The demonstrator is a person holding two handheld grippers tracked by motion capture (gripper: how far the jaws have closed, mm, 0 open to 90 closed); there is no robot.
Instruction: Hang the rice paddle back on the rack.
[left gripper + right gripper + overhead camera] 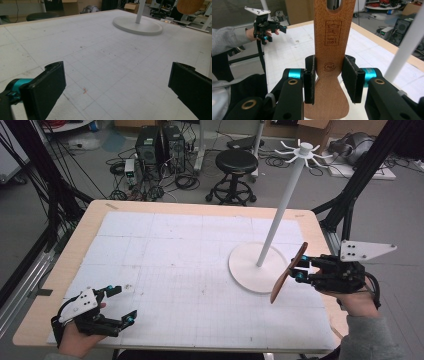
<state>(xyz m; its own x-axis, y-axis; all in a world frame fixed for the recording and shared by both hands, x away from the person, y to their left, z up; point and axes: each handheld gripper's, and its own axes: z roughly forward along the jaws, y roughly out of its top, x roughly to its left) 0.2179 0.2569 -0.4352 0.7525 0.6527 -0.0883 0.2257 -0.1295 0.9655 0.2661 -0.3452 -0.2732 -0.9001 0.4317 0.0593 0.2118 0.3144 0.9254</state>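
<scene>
A wooden spatula (288,272) with a hole in its handle hangs tilted above the table's right side, close to the round base of a white hook stand (250,270). My right gripper (299,269) is shut on it, the pads pressing the narrow neck of the spatula (329,37) from both sides. The right gripper (329,77) carries the handle end upward in its own view. My left gripper (122,304) rests at the table's near left corner, open with nothing between its jaws. The left gripper (117,87) faces bare mat.
The stand's white pole (280,210) rises to a ring of hooks (302,151). A white gridded mat (175,260) covers the wooden table. Behind the table stand a black stool (235,162) and computer cases (160,145) among cables. Black frame legs (360,175) stand at the right.
</scene>
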